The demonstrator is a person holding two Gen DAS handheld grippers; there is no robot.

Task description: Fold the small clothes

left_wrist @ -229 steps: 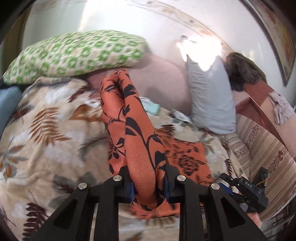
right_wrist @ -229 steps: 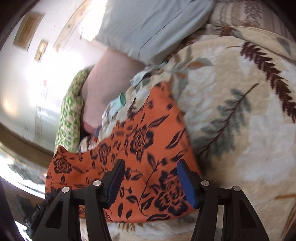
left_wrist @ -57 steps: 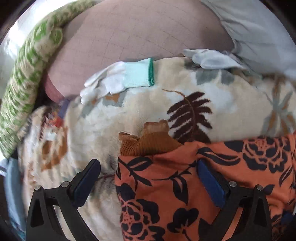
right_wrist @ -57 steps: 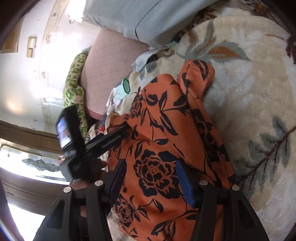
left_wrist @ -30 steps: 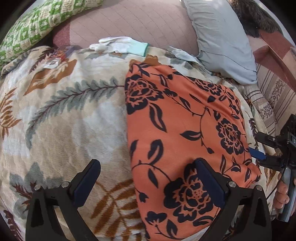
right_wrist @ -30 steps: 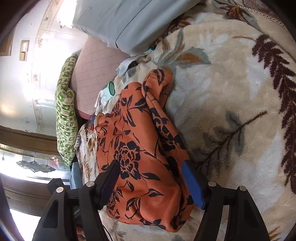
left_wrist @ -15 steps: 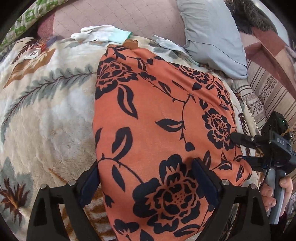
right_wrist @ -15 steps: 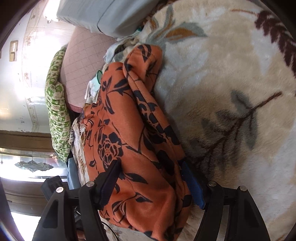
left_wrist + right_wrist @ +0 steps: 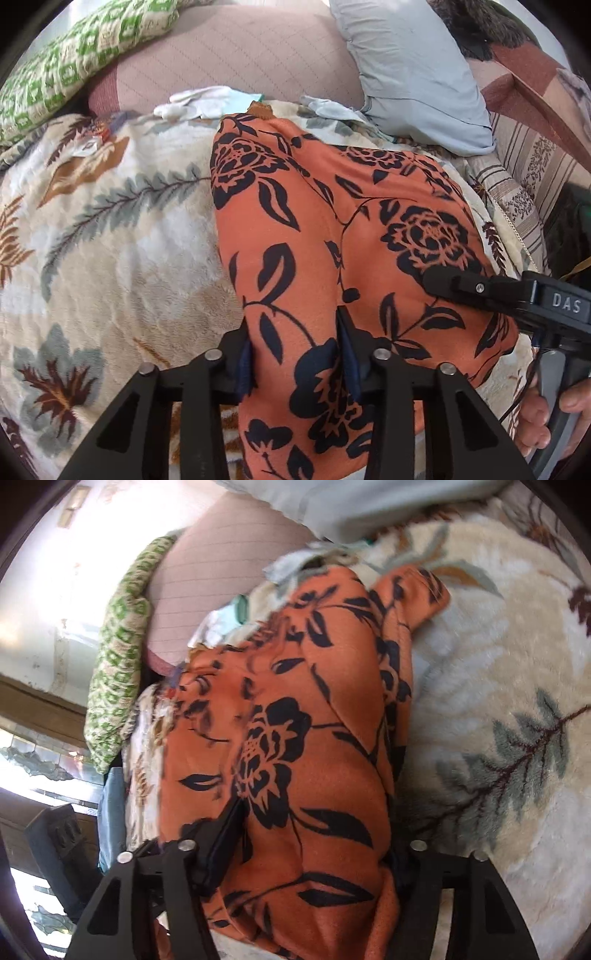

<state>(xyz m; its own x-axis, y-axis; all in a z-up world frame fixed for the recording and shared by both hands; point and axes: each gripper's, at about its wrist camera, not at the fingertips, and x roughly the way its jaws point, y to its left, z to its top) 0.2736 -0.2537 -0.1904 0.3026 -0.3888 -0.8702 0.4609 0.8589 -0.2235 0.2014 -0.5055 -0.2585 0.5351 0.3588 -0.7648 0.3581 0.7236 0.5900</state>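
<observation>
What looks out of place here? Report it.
A white glove and a crumpled pale cloth lie loose on the blanket by the pillows, beyond the orange garment. The garment's sleeve bunches up along one edge rather than lying flat. Both tools grip the near hem.

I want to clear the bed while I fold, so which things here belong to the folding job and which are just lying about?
Part of the job:
- orange floral garment
- left gripper, jaws shut on the garment
- right gripper, fabric between its jaws

Just lying about:
- white gloves
- green patterned pillow
- grey pillow
- pink cushion
- leaf-print blanket, only the work surface
</observation>
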